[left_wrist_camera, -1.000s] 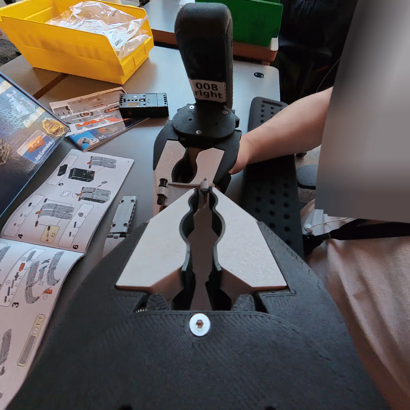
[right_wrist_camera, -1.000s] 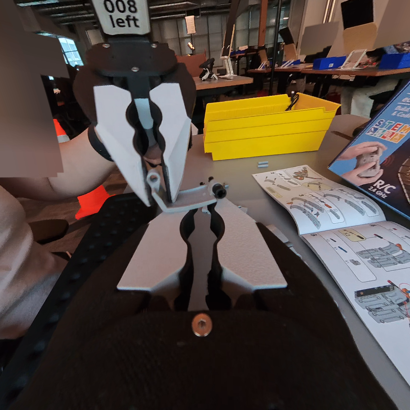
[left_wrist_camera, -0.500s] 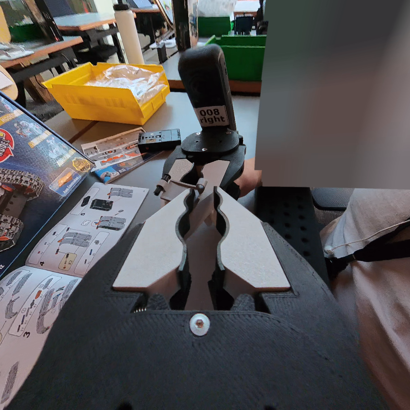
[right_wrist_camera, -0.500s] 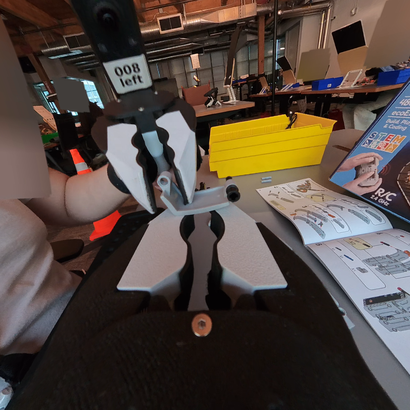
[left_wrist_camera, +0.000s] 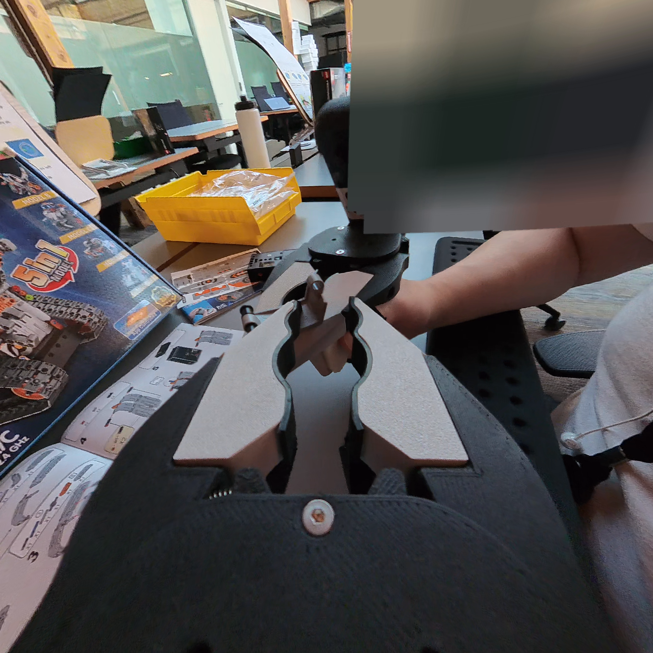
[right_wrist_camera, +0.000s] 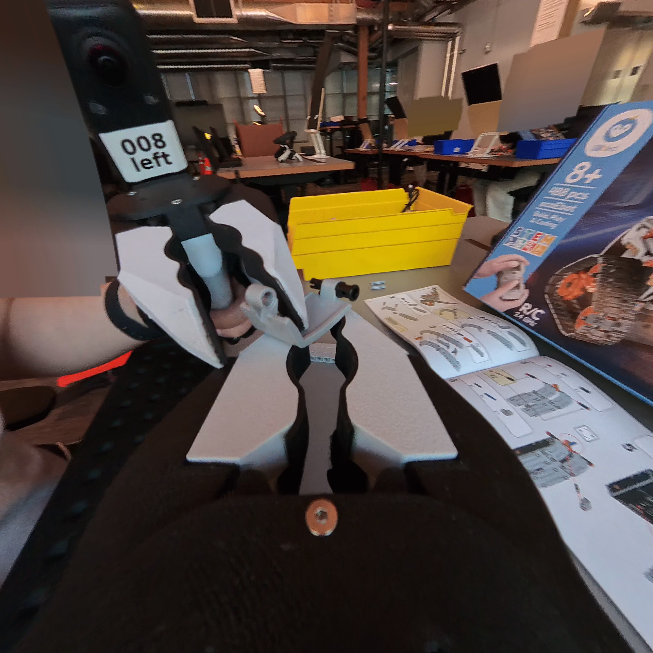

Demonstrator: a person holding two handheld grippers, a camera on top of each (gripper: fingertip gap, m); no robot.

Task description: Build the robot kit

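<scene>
Both claws are meeting in mid-air over the grey surface (right_wrist_camera: 417, 279). The right claw (right_wrist_camera: 322, 334) is pinched nearly closed on a bent grey plastic piece (right_wrist_camera: 319, 318), which has a black pin (right_wrist_camera: 344, 290) sticking out just past its tips. The left claw (left_wrist_camera: 322, 307) sits right at the piece's other end, tips close together around it, though I can't tell if it's actually clamped or just touching. Right of the right claw lie an open instruction booklet (right_wrist_camera: 494, 371) and a blue toy box (right_wrist_camera: 579, 247), with a yellow bin (right_wrist_camera: 371, 240) farther ahead.
</scene>
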